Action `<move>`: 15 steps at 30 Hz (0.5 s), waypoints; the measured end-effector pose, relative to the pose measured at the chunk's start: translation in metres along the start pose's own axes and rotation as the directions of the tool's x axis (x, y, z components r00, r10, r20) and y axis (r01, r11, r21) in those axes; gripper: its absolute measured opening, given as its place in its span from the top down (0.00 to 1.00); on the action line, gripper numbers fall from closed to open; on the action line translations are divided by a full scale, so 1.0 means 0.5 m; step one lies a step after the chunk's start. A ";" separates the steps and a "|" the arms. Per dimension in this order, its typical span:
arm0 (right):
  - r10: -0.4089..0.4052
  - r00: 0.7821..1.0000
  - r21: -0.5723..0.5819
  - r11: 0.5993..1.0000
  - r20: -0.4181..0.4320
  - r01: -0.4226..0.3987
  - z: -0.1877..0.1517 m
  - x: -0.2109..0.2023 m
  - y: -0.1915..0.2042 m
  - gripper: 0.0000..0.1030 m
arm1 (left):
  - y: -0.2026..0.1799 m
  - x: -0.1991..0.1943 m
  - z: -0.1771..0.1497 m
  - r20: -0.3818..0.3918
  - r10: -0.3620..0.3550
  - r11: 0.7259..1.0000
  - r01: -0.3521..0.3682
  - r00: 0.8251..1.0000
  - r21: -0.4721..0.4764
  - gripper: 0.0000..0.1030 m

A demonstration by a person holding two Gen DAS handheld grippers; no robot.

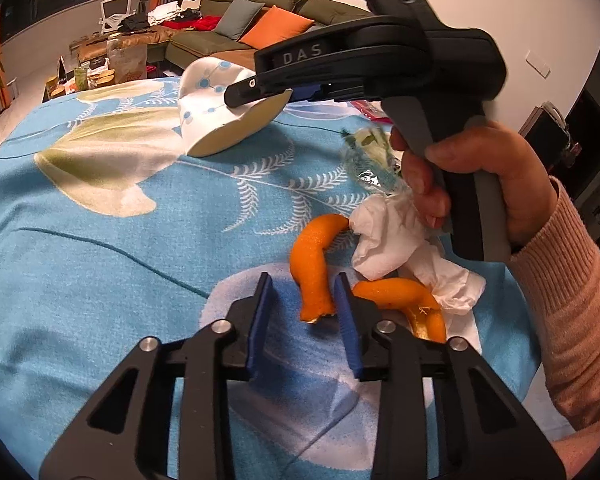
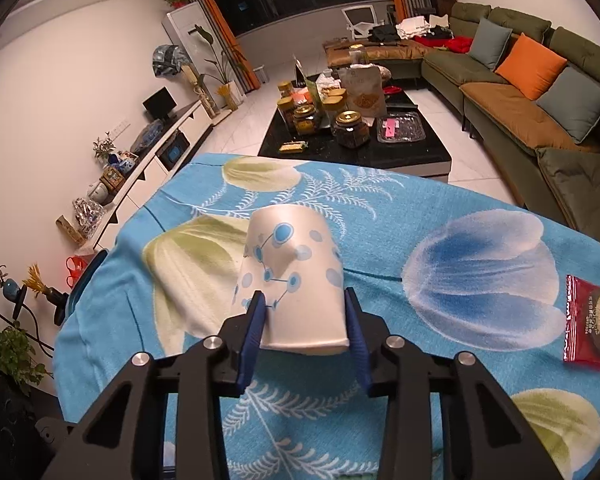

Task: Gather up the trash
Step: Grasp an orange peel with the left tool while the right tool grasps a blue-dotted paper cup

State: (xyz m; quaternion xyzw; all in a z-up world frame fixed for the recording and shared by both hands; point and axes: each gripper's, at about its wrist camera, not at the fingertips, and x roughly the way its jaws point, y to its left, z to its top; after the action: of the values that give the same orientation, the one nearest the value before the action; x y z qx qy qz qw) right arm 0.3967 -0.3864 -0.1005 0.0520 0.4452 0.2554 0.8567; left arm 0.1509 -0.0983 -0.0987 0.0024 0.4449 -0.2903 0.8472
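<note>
My left gripper (image 1: 304, 308) hangs low over the blue flowered tablecloth (image 1: 100, 248) with its jaws open. The lower end of a curved orange peel (image 1: 312, 256) lies between the pads, against the right one and apart from the left one. A second peel (image 1: 400, 296) and a crumpled white tissue (image 1: 392, 236) lie just to the right. My right gripper (image 2: 306, 320) is shut on a white paper cup (image 2: 296, 280) with blue dots, near its rim. The cup (image 1: 212, 112) lies on its side, dented and squashed oval.
A hand (image 1: 480, 184) in a pink sleeve holds the right gripper above the tissue. A clear plastic wrapper (image 1: 370, 164) lies beyond the tissue. A red biscuit packet (image 2: 592, 320) rests at the cloth's right side. Beyond the table stand a black coffee table (image 2: 420, 156) with jars and a green sofa (image 2: 540, 80).
</note>
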 end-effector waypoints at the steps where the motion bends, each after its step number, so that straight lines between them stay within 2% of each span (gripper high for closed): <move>1: 0.007 1.000 0.005 1.000 0.006 -0.007 -0.003 -0.004 0.000 0.67 | 0.001 0.001 0.001 0.000 -0.004 1.000 0.004 1.000 -0.001 0.79; 2: 0.017 1.000 0.012 1.000 0.014 -0.017 -0.006 -0.008 0.001 0.68 | 0.002 0.003 0.002 -0.002 -0.010 1.000 0.010 1.000 -0.002 0.83; 5: 0.030 0.999 0.016 0.999 0.033 -0.030 -0.009 -0.019 0.003 0.70 | 0.000 0.003 0.000 0.004 -0.002 1.000 0.002 1.000 0.002 0.86; 15: 0.084 0.990 0.024 0.996 0.112 -0.087 -0.025 -0.083 0.026 0.73 | 0.035 -0.042 -0.011 0.052 -0.001 1.000 0.002 0.999 -0.028 0.87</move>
State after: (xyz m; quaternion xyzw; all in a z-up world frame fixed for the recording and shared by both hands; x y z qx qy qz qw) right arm 0.3618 -0.3969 -0.0733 0.0976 0.3981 0.2821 0.8674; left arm 0.1459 -0.0722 -0.0908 -0.0174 0.4265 -0.2845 0.8584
